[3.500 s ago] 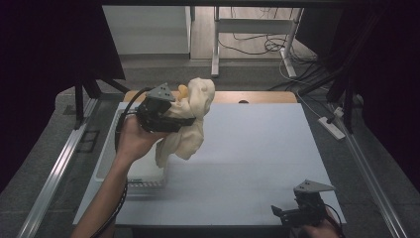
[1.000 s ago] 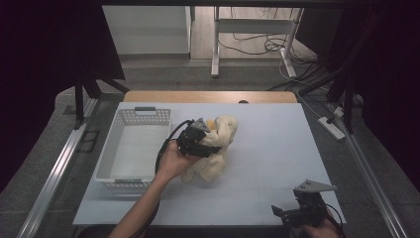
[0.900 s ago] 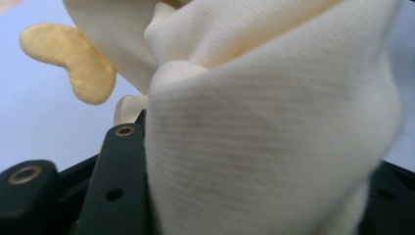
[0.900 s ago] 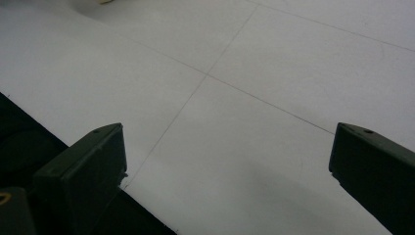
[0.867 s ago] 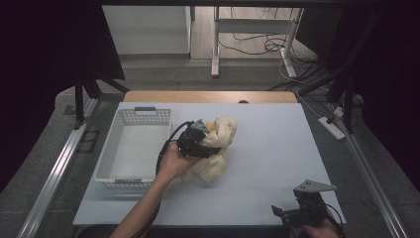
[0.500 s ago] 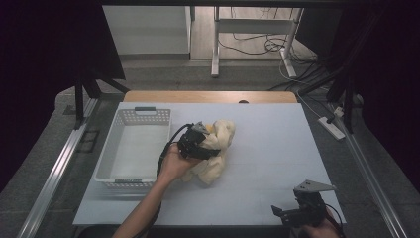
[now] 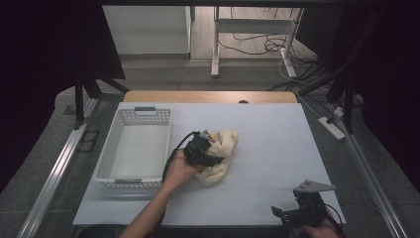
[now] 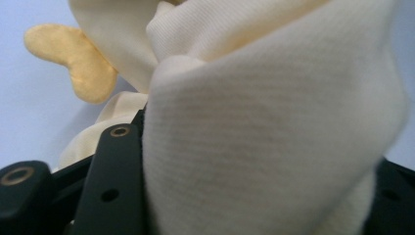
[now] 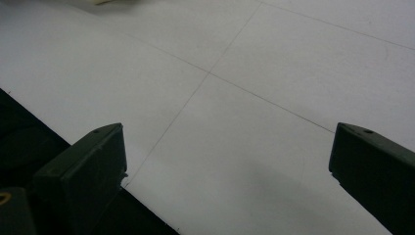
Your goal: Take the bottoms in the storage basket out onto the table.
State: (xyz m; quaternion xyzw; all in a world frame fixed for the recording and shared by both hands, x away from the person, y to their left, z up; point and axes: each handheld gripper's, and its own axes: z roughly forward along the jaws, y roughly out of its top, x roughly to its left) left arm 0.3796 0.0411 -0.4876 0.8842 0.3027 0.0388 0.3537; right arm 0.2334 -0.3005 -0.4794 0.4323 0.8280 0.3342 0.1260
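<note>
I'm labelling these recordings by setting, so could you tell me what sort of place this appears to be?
Probably a lab or data-collection workspace rather than a home: a plain white table ringed by dark curtains, loose cables on the floor behind, and a power strip beside the table.

Cream-coloured cloth (image 7: 220,156), soft ribbed knit weave, lies bunched in a crumpled heap on the white table (image 7: 277,134) near its centre, just right of the white slotted basket (image 7: 133,148) and apart from it. A fold of the cloth (image 8: 274,122) is pinched between the black jaws of the left gripper (image 7: 200,148), which sits on the heap's left side, with the rest of the fabric resting on the table surface. A darker yellow rounded patch (image 8: 73,58) sticks out from the cream folds, seen in the high view as a yellow spot (image 7: 214,134) at the heap's top edge.
</note>
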